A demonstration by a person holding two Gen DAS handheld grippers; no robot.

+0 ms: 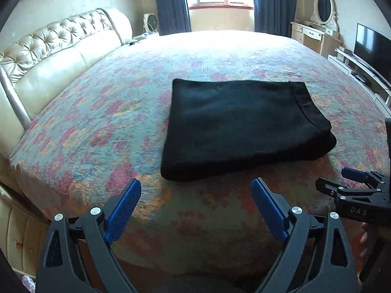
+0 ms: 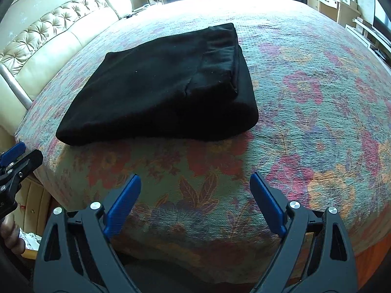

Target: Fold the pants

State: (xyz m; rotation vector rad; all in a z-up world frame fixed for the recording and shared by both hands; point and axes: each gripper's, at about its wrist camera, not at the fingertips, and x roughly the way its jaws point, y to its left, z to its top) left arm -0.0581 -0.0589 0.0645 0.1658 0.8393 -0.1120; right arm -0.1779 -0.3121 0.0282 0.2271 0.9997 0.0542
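Black pants (image 1: 242, 127) lie folded into a flat rectangle on the floral bedspread (image 1: 110, 122). They also show in the right wrist view (image 2: 161, 90), with the waistband side on top at the right. My left gripper (image 1: 196, 188) is open and empty, just short of the pants' near edge. My right gripper (image 2: 195, 183) is open and empty, a little back from the pants above the bed's near edge. The right gripper shows at the right edge of the left wrist view (image 1: 352, 183); the left gripper shows at the left edge of the right wrist view (image 2: 14, 156).
A cream tufted headboard (image 1: 56, 48) runs along the left. A window with dark curtains (image 1: 171, 2) is at the far side. A dresser with an oval mirror (image 1: 322, 12) and a TV (image 1: 371, 48) stand at the right. Wooden drawers (image 2: 31, 202) sit below the bed's left edge.
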